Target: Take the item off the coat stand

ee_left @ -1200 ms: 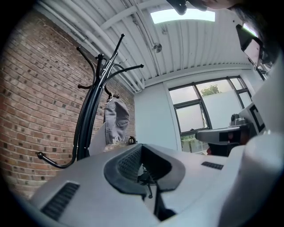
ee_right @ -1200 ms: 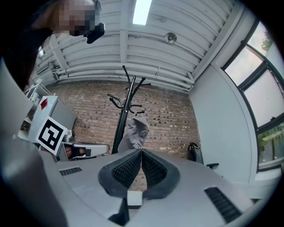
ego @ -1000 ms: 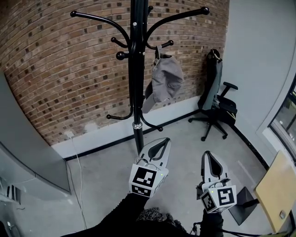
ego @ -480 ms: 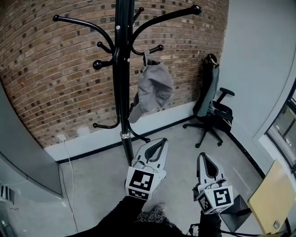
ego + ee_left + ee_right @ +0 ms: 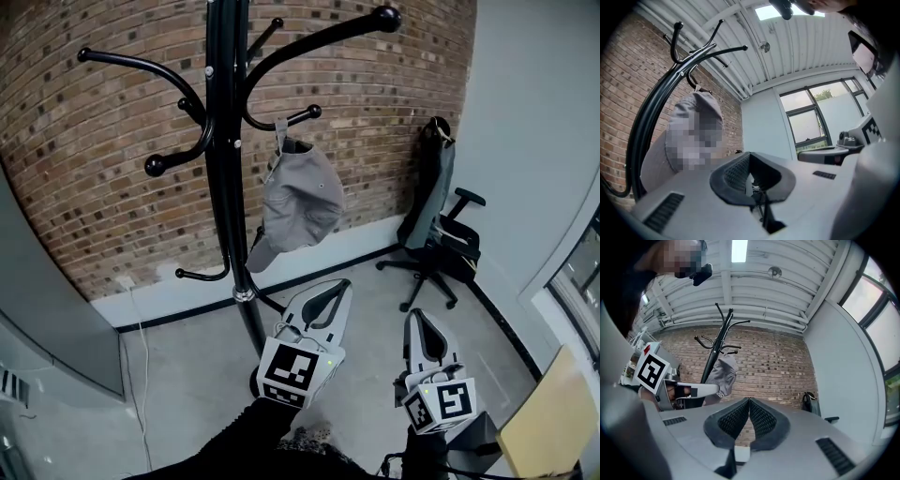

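No legible words, brands or numbers anywhere. Only black-and-white square marker patterns, no letters or digits: one marker [image 5: 292, 367] on the cube of the left gripper [image 5: 337, 287], near left, another marker [image 5: 448, 401] on the cube of the right gripper [image 5: 418, 317], near right. A small pale mark low on the grey cap [image 5: 723, 373], farther off, too small to read.

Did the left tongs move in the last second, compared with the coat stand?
Yes. The left tongs have advanced toward the coat stand, and their tip is closer to the hanging grey cap.
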Available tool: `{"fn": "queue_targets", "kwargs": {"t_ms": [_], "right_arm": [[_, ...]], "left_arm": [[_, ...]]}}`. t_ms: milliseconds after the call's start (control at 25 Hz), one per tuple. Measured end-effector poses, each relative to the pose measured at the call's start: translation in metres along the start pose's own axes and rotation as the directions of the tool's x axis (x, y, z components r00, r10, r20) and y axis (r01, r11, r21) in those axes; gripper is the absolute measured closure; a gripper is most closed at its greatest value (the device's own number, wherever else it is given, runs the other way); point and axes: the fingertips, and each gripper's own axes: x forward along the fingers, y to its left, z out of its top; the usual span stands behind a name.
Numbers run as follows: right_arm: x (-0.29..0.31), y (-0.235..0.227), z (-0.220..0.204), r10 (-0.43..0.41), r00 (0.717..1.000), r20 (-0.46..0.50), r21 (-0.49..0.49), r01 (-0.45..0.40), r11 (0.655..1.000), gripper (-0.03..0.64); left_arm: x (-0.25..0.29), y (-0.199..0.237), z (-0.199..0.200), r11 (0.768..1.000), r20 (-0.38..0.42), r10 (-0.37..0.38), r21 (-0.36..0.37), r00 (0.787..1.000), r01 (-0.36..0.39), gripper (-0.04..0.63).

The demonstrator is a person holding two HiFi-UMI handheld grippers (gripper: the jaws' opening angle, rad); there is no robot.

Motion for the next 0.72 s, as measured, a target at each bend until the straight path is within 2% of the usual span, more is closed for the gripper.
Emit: {"fn": "queue_targets", "kwargs": {"t_ms": [280,520,720], "right_arm": [[0.031,-0.025,0.004,0.001,1.000,0.012,0.006,-0.001,1.000,0.606],[0.060,-0.043,-0.005,0.002,1.000,0.022,0.018,-0.002,1.000,0.606],[0.088,-0.054,-0.012,0.006,1.000,0.010,-0.002,-0.006,1.000,0.607]], "left_arm": [[0.038,0.007,0.009,1.000,0.000,-0.016,0.007,1.000,0.016,0.589],[0.073,0.007,-0.001,0.998,-0.011,-0.059,0.013,0.998,0.059,0.589],[0.096,0.015,-0.008,0.999,-0.011,-0.029,0.046,1.000,0.030,0.590]]}}
